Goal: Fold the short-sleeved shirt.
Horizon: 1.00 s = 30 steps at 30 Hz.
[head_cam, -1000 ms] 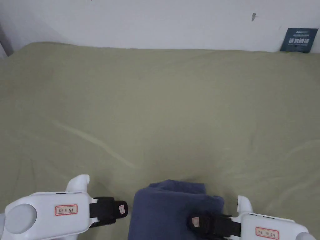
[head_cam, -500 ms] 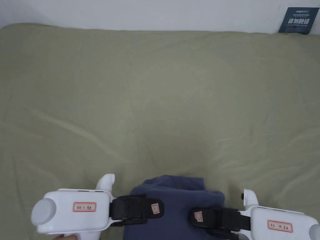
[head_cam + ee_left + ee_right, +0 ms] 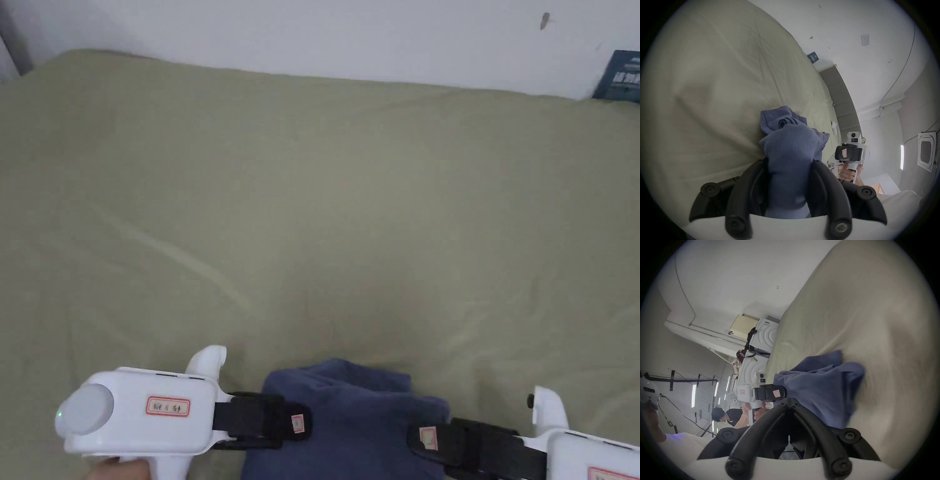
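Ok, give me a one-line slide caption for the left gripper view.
Left hand-held gripper clamps a bunched blue shirt above the green bedsheet.

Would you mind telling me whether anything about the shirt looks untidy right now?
Yes: the blue shirt sits bunched in a lump on the green sheet, not flat, with cloth between the jaws of the left gripper.

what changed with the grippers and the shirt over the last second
The left hand-held gripper moved in from beside the blue shirt and closed on its left edge. The right hand-held gripper drew back from over the shirt to its right edge, jaws together. The shirt stayed bunched on the green sheet.
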Motion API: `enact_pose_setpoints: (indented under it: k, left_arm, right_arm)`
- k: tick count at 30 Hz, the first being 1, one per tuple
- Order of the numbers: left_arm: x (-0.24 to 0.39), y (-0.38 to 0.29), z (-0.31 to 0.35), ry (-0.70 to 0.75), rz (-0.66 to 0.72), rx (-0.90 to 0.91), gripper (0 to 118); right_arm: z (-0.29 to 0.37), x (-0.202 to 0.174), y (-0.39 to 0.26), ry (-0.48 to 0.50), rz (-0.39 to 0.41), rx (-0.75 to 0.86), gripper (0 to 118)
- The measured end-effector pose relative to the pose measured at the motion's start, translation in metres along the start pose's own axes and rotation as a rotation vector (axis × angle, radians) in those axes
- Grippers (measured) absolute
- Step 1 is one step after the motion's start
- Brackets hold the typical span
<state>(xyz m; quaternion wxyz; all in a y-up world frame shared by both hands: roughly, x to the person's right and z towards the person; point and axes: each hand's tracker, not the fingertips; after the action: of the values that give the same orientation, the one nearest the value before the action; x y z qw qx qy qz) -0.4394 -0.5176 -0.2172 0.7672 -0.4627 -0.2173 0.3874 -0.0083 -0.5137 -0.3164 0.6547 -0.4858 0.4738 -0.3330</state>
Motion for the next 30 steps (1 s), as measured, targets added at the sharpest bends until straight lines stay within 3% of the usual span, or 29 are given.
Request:
enact_pose_setpoints:
  k: [6,12,18,19,21,22,23,30]
  left_arm:
    - [-0.042,0.022,0.123,0.174,0.053,0.097,37]
    - [-0.095,0.071,0.251,0.462,0.064,0.108,37]
    - [-0.118,0.118,0.286,0.53,0.103,0.076,37]
    - [-0.117,0.122,0.285,0.544,0.092,0.074,40]
    - [-0.115,0.128,0.282,0.556,0.091,0.073,95]
    - [-0.115,0.13,0.281,0.558,0.087,0.083,113]
    - [-0.111,0.131,0.28,0.571,0.075,0.082,118]
    - [-0.07,0.105,0.29,0.63,0.048,0.237,118]
  right_arm:
    - [0.004,-0.033,0.004,-0.028,0.1,0.021,2]
    - [0.002,-0.059,0.007,-0.03,0.161,0.061,2]
    - [-0.006,-0.058,0.008,-0.061,0.156,0.074,2]
    - [-0.007,-0.058,0.007,-0.073,0.15,0.079,2]
    - [-0.008,-0.055,0.007,-0.066,0.139,0.076,2]
    - [-0.008,-0.055,0.007,-0.066,0.137,0.075,2]
    - [-0.008,-0.054,0.008,-0.065,0.138,0.073,2]
    - [0.013,-0.057,0.012,-0.061,0.16,0.105,2]
